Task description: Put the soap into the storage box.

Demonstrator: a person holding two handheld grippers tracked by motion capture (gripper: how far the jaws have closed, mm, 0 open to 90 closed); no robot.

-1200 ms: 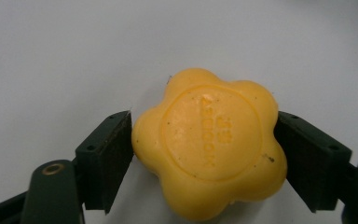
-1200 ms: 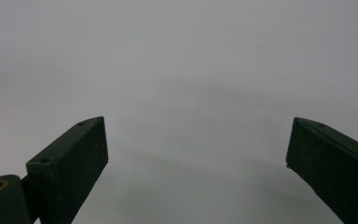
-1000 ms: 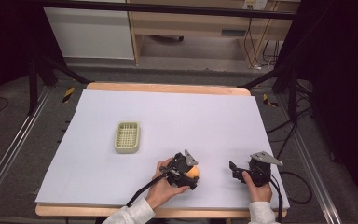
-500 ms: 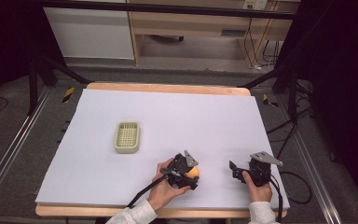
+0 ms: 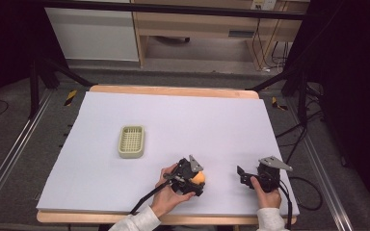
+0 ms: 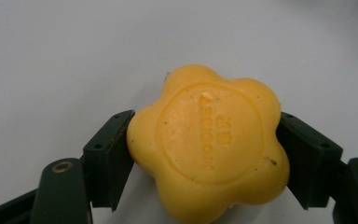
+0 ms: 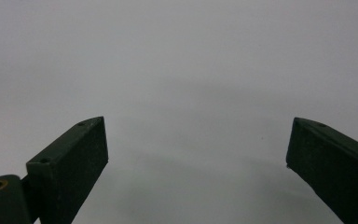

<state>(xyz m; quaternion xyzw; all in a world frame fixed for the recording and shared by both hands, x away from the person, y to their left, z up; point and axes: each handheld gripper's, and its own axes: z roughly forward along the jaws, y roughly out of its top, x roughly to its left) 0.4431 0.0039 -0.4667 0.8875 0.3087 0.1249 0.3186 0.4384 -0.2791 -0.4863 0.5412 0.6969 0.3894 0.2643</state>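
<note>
Left claw (image 6: 205,154) clenched on yellow flower-shaped soap (image 6: 207,142) at the table's (image 5: 221,120) near edge, pads on opposite lobes. Right claw (image 7: 196,163) released, empty. Likely destination: green basket (image 5: 131,141). Advice: lift straight up, keep squeeze steady; soap may slip.

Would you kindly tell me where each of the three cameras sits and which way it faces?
High view: above the person's side, looking forward and down on the white table; both hands, left gripper, right gripper.
Left gripper view: rides that gripper, looking along jaws closed on the yellow flower-shaped soap.
Right gripper view: rides the right gripper; open jaws over bare table.
Shared: high and left views show the soap.
</note>
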